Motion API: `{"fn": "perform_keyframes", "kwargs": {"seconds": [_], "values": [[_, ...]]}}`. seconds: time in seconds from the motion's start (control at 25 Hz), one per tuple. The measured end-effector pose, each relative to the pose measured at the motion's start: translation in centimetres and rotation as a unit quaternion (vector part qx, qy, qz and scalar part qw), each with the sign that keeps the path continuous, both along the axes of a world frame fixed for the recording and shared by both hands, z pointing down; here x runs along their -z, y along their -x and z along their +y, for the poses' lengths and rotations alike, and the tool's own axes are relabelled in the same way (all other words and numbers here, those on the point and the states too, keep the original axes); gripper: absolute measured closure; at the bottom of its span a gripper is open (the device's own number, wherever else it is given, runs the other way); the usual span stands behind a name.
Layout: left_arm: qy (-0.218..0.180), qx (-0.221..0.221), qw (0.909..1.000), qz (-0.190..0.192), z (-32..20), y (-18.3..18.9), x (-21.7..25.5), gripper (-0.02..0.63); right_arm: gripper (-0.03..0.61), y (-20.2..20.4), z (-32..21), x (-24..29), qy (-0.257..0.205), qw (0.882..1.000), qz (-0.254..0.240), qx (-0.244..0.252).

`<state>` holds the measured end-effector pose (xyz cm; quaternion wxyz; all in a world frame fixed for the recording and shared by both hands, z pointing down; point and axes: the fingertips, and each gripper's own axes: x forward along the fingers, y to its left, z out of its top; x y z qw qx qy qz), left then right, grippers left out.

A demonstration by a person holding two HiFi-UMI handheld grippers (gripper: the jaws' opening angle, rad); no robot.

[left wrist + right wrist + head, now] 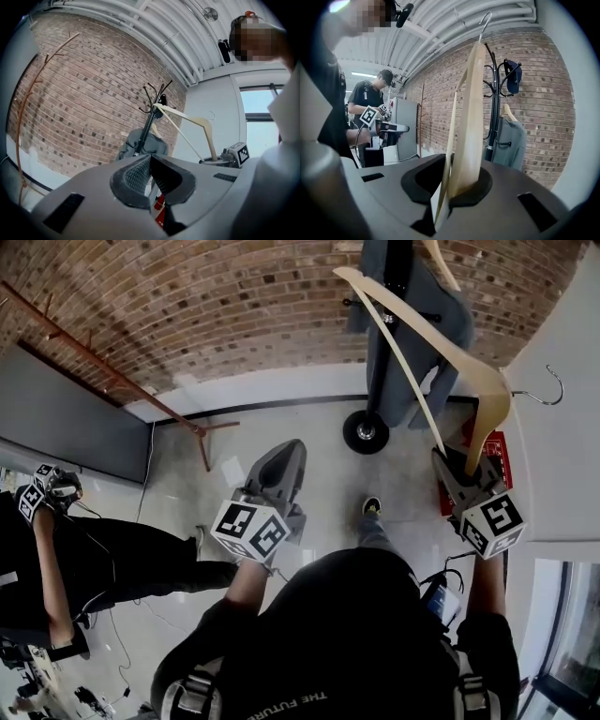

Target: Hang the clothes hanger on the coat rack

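Observation:
My right gripper (461, 467) is shut on the lower end of a pale wooden clothes hanger (422, 343), which rises tilted toward the coat rack. Its metal hook (547, 390) points right, in front of the white wall. The black coat rack (392, 306) stands just beyond, with a grey garment (441, 315) on it. In the right gripper view the hanger (469, 117) fills the jaws and the coat rack (494, 108) stands close behind to the right, carrying a navy cap (513, 75) and a grey shirt (511, 143). My left gripper (281, 465) is shut and empty, held left of the rack.
A white wall (567, 456) crowds the right side. Something red (494, 448) sits on the floor by the rack's round base (366, 432). A rust-coloured branch-like stand (112, 371) leans by the brick wall. Another person (103, 559) with a marker-cube gripper stands left.

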<state>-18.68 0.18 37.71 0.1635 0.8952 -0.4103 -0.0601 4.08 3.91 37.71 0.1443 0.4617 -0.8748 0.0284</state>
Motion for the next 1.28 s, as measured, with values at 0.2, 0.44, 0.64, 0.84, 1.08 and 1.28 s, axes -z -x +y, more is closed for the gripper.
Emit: {"fn": "perform_keyframes", "kwargs": {"seconds": [0.2, 0.44, 0.64, 0.84, 1.08, 1.28], "values": [[-0.01, -0.005, 0.9999, -0.006, -4.5, -3.6, 1.2, 0.595, 0.529, -3.0, -4.3, 0.7, 0.008, 1.0, 0.004, 0.009], [-0.006, 0.002, 1.0, -0.006, -9.8, -5.9, 1.4, 0.595, 0.529, -5.5, -10.1, 1.3, 0.02, 0.999, 0.007, 0.024], [-0.001, 0.013, 0.9999, -0.004, -13.8, -8.4, 1.2, 0.595, 0.529, -7.9, -14.6, 1.5, 0.024, 0.999, 0.02, 0.042], [-0.005, 0.015, 0.9998, -0.008, -16.8, -10.9, 1.8, 0.595, 0.529, -9.8, -17.9, 2.1, 0.032, 0.997, 0.032, 0.065], [-0.004, 0.023, 0.9996, -0.013, -19.4, -13.0, 1.5, 0.595, 0.529, -11.1, -21.4, 1.9, 0.059, 0.992, 0.051, 0.103], [-0.002, 0.026, 0.9995, -0.016, -20.9, -13.8, 1.1, 0.595, 0.529, -11.5, -23.6, 2.2, 0.066, 0.987, 0.066, 0.131]]}}
